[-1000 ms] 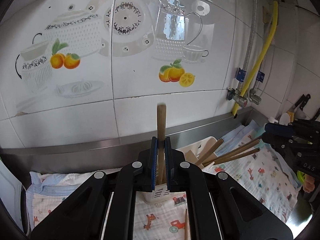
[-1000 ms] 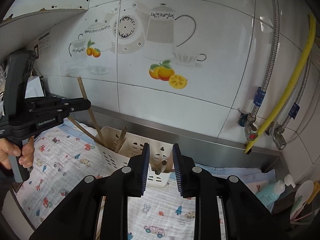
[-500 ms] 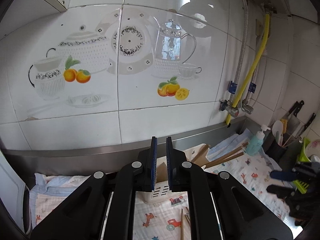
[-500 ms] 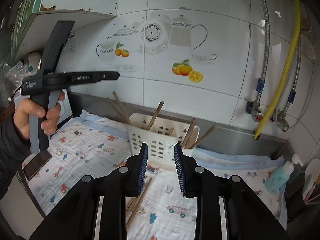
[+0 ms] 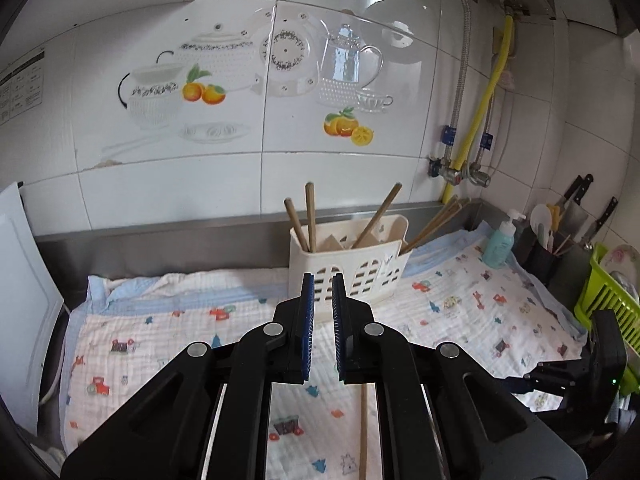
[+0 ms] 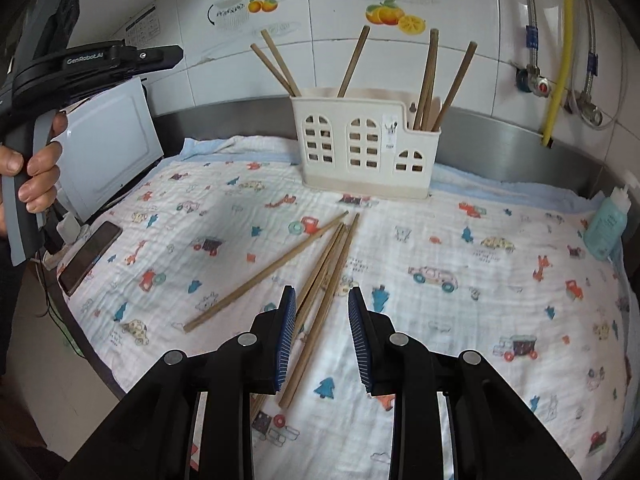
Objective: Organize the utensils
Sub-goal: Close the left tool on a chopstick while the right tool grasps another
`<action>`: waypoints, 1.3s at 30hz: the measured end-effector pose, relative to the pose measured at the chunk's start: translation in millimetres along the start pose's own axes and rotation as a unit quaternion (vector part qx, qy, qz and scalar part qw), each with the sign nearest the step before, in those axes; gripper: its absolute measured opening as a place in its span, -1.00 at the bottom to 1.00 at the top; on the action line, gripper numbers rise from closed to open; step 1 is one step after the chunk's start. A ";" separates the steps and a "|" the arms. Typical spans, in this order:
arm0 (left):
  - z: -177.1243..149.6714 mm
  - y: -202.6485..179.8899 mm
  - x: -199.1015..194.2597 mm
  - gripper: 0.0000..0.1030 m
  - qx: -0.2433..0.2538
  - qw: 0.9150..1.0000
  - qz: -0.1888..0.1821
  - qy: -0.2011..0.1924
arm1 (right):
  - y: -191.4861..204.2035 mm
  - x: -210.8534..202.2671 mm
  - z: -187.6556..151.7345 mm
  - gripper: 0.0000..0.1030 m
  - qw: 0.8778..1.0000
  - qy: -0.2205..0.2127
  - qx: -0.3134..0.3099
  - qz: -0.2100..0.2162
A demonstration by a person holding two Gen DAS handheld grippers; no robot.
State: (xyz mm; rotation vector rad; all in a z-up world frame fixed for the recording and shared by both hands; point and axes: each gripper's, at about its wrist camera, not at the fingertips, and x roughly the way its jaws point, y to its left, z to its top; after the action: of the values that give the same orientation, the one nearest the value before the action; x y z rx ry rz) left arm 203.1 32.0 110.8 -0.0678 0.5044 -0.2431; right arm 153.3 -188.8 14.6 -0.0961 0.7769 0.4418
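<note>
A cream plastic utensil holder (image 6: 360, 148) stands at the back of the cloth with several wooden chopsticks upright in it; it also shows in the left wrist view (image 5: 352, 260). Several loose chopsticks (image 6: 320, 280) lie on the printed cloth (image 6: 460, 280) in front of it. My right gripper (image 6: 322, 336) is open and empty, low over the near ends of the loose chopsticks. My left gripper (image 5: 322, 328) is slightly open and empty, held above the cloth short of the holder. One loose chopstick (image 5: 363, 428) shows below it.
A blue soap bottle (image 6: 606, 228) stands at the right edge of the cloth. A phone (image 6: 90, 256) and a white board (image 6: 108, 148) are at the left. Knives, a utensil cup (image 5: 552, 240) and a green dish rack (image 5: 608, 292) stand at the right. A tiled wall with pipes is behind.
My left gripper let go of a chopstick into the holder and pulled back and up. My right gripper drew back from the holder and dropped low over the loose chopsticks.
</note>
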 end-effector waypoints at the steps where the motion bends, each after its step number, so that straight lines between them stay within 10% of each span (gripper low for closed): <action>1: -8.5 0.9 -0.9 -0.82 -0.003 1.000 0.003 0.006 | 2.2 3.2 -5.3 -0.50 1.000 0.004 0.003 -0.001; 33: -149.0 13.0 11.6 -0.81 -0.083 0.990 0.005 0.116 | 12.9 59.8 -43.1 -0.74 0.996 0.059 0.064 -0.016; 36: -150.7 14.0 10.1 -0.30 -0.086 0.990 0.010 0.112 | 13.3 63.2 -43.8 -0.78 0.996 0.062 0.063 -0.024; 39: -151.4 12.9 9.8 -0.30 -0.083 0.990 0.008 0.110 | 14.7 64.4 -43.5 -0.78 0.996 0.060 0.062 -0.031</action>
State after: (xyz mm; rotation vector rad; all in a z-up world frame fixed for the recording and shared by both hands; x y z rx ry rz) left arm 140.5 41.4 -27.8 -0.1994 0.7438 -0.1927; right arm 159.0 -163.6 -60.2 -0.0312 0.9152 0.3307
